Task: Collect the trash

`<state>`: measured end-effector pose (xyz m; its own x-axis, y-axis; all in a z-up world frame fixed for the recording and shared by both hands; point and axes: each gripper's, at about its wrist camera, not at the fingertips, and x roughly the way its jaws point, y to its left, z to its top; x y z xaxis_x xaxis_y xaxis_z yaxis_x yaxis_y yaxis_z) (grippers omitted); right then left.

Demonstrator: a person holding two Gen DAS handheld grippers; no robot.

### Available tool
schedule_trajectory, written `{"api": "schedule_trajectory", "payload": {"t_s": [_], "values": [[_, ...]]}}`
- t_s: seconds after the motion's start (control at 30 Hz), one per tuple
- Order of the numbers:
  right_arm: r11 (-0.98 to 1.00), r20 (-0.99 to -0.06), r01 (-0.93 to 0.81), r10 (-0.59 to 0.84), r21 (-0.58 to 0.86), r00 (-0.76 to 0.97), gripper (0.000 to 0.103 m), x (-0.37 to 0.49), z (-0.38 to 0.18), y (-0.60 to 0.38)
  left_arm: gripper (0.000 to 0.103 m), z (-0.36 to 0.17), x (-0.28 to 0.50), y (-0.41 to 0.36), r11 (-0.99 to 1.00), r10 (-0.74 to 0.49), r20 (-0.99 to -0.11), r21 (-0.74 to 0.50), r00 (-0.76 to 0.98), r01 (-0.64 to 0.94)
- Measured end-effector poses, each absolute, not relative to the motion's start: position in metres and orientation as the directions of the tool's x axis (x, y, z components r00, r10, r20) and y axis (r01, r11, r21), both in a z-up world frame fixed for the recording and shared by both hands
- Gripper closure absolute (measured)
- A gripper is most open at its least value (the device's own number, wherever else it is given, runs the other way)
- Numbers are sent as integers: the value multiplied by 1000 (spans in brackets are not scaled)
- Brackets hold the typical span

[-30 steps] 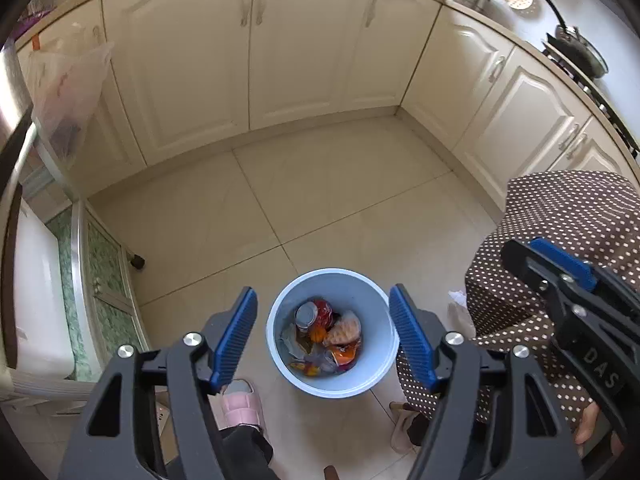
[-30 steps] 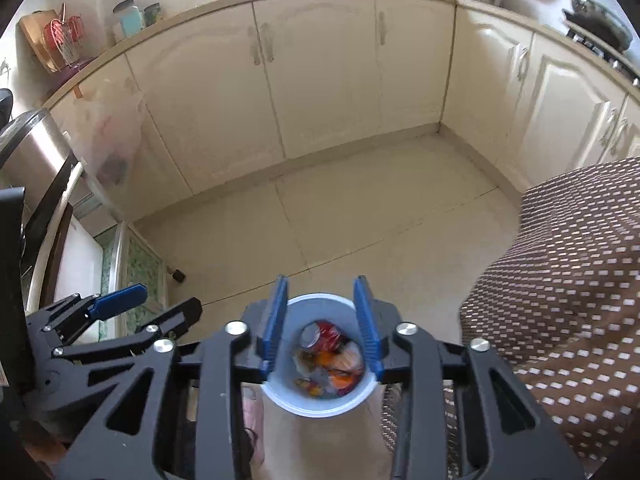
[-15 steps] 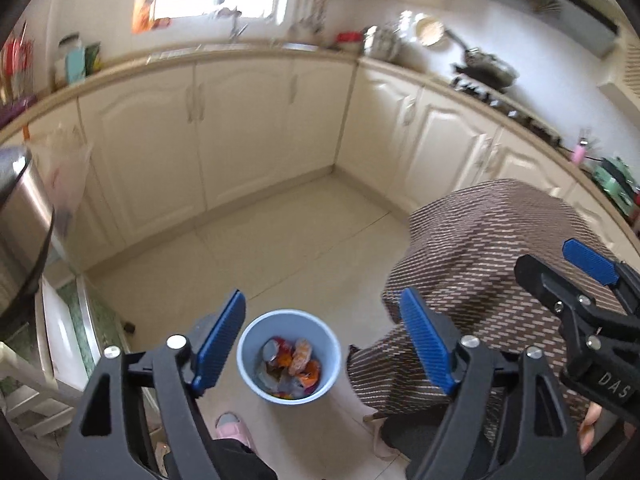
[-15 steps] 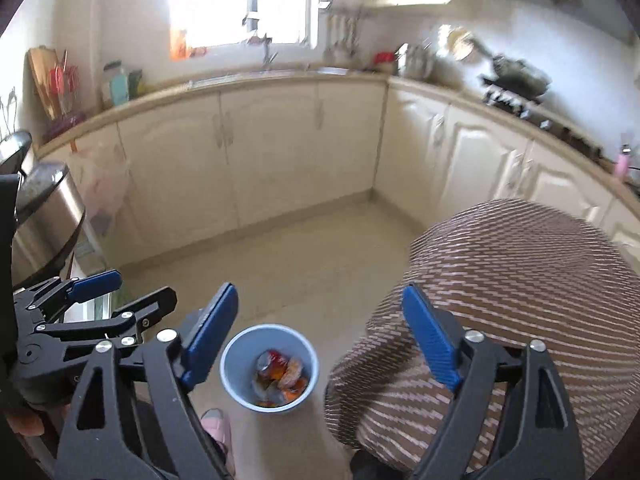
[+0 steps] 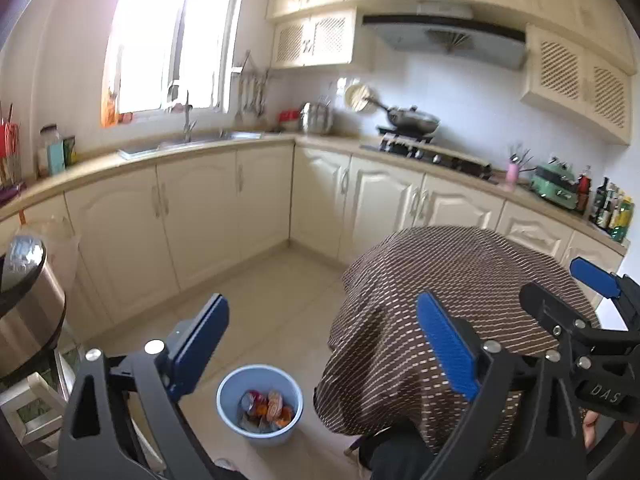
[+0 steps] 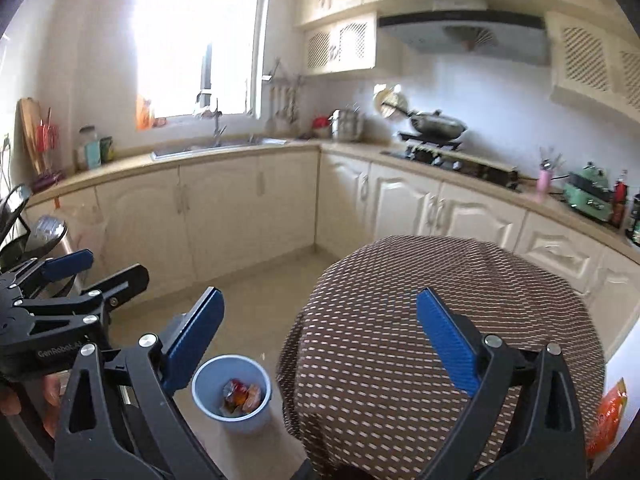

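The blue trash bin [image 5: 259, 408] stands upright on the pale tiled floor [image 5: 272, 308], its open mouth facing straight up, low in both wrist views and well below the grippers. Inside lies a heap of crumpled wrappers [image 5: 266, 408], red and orange mostly; which way any single piece points I cannot tell. An orange packet [image 6: 606, 416] shows at the right edge of the right wrist view, beside the table and partly cut off by the frame.

The left gripper [image 5: 324, 348] has its blue-padded fingers [image 5: 200, 344] spread wide with nothing between them. The right gripper [image 6: 320, 344] is likewise spread wide and holds nothing. Each gripper shows at the edge of the other's view.

Just right of the bin stands a round table under a brown dotted tablecloth [image 5: 452, 280], whose hem hangs down near the bin's rim and hides the floor beyond it. Cream cabinets [image 5: 200, 216] run along two walls under a counter with a sink [image 5: 192, 144] beneath a bright window [image 5: 168, 36]. Farther round, a wok [image 5: 412, 120] sits on the gas stove below a range hood [image 5: 444, 36]. A steel appliance [image 5: 24, 300] stands at the left edge, and bottles [image 5: 612, 208] crowd the counter's far right end.
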<state>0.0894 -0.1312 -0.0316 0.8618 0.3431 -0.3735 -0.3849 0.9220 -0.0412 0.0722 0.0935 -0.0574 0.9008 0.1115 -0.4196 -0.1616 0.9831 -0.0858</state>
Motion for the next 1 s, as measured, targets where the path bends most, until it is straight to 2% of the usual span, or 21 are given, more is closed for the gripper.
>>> {"api": "schedule_trajectory", "payload": {"t_s": [0.27,0.63,0.73,1.0], "values": [[945,-283,-320,291,-64,914,8,43,-13,-166,8,-32,29,58,993,80,-321,-55,944,-103],[957,-229,-281,258,-73,938,7,19,-1,-200,7,-11,-4,22,997,69,-218,-13,974,-73],[959,-221,-275,254,-68,942,7,16,-1,-205,7,-8,-9,14,996,87,-199,23,976,-84],[962,-225,-266,247,-60,942,7,13,-3,-212,7,-3,-13,8,996,88,-190,22,978,-85]]}}
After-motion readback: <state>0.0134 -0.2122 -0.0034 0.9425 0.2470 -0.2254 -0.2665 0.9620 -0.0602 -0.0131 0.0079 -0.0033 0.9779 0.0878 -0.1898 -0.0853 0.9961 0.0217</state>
